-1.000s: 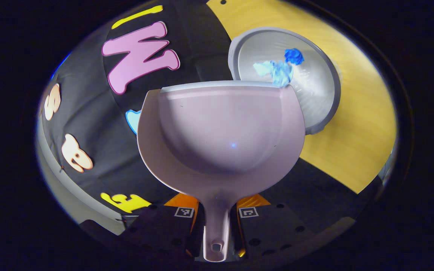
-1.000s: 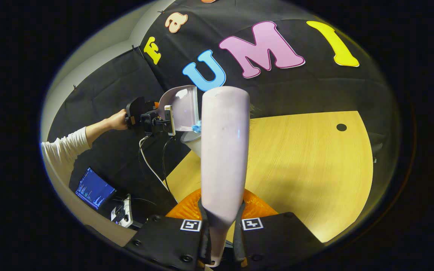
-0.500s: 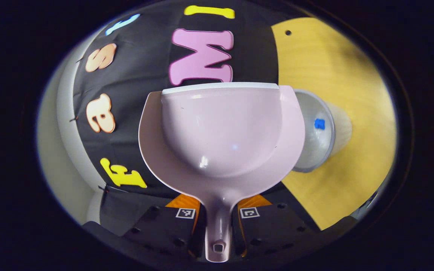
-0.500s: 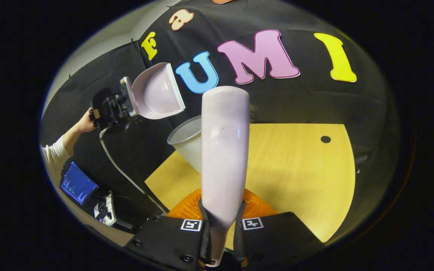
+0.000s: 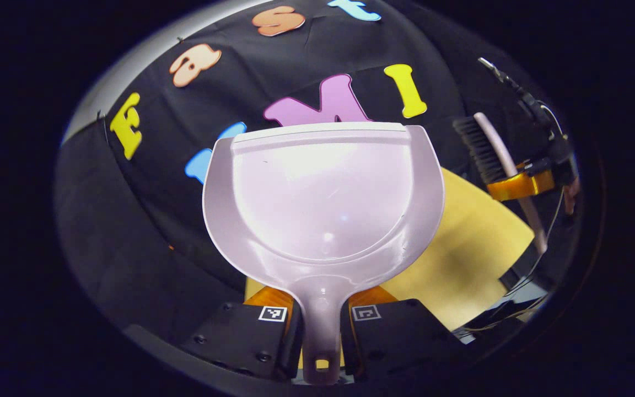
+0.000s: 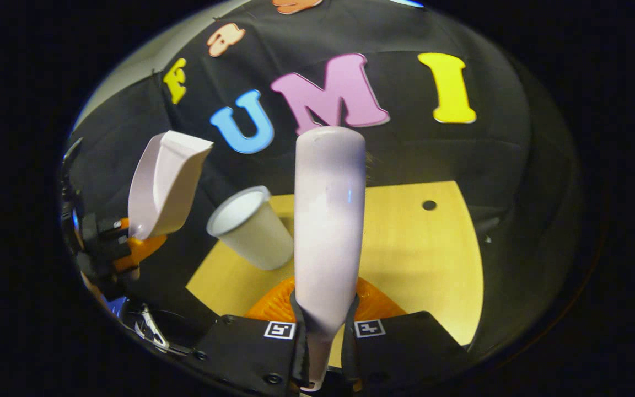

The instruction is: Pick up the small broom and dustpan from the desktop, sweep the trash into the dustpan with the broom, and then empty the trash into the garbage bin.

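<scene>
Two tongs are both clamped: our left tongs (image 5: 317, 336) grip the dustpan (image 5: 323, 198) by its handle, held up in the air with its scoop bare, while our right tongs (image 6: 326, 353) pinch the small broom (image 6: 328, 220) by its handle, its back toward the camera. In the right gripper view the garbage bin (image 6: 251, 226) stands on the table (image 6: 416, 253), between dustpan (image 6: 163, 182) and broom.

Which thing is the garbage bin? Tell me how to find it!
Find the yellow wooden desktop in front of the black cloth wall. Near its left end stands the garbage bin, a small white cup-shaped bin with its open mouth up. Unlike the pale pink plastic dustpan held in the air beside it, it sits on the desk.
</scene>
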{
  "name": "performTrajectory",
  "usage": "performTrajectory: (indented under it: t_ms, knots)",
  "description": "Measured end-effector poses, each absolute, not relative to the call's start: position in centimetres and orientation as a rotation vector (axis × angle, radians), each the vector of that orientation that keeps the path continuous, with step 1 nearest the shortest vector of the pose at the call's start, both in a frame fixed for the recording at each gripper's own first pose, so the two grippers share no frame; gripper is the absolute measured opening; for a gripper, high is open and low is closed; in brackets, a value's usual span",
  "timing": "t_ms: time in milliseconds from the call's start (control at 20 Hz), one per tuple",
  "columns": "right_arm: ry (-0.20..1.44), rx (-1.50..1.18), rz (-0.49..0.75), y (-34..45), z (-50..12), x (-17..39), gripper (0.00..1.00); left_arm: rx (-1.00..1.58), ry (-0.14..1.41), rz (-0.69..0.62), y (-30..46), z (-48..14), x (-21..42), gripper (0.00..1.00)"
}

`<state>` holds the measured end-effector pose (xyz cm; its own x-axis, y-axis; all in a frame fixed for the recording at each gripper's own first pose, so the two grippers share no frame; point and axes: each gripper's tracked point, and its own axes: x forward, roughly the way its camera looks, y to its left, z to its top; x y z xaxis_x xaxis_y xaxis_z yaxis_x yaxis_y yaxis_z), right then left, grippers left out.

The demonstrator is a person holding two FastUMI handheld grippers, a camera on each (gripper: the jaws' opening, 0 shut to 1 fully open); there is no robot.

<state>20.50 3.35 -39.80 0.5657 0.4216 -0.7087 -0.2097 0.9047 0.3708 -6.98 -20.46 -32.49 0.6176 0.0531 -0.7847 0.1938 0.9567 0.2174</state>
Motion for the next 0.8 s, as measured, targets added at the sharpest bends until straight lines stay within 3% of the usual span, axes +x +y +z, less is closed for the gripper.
performTrajectory:
  t_ms: [150, 300, 600, 800]
  knots:
    - [1.061, 0.252, 0.283, 3.7, -44.8, 18.1, 0.25, 0.061, 1.119, -0.128, -24.4, -40.6, -10.1, 0.27]
    - [1.240, 0.228, 0.232, 5.2, -51.3, 15.7, 0.25, -0.006, 1.266, -0.130, -26.4, -46.7, -11.4, 0.27]
    - [1.519, 0.166, 0.161, 7.1, -62.8, 13.6, 0.25, -0.015, 1.474, -0.107, -25.7, -51.8, -11.9, 0.28]
    - [1.607, 0.108, 0.124, 8.1, -65.1, 15.2, 0.25, -0.028, 1.571, -0.076, -26.2, -52.9, -12.1, 0.27]
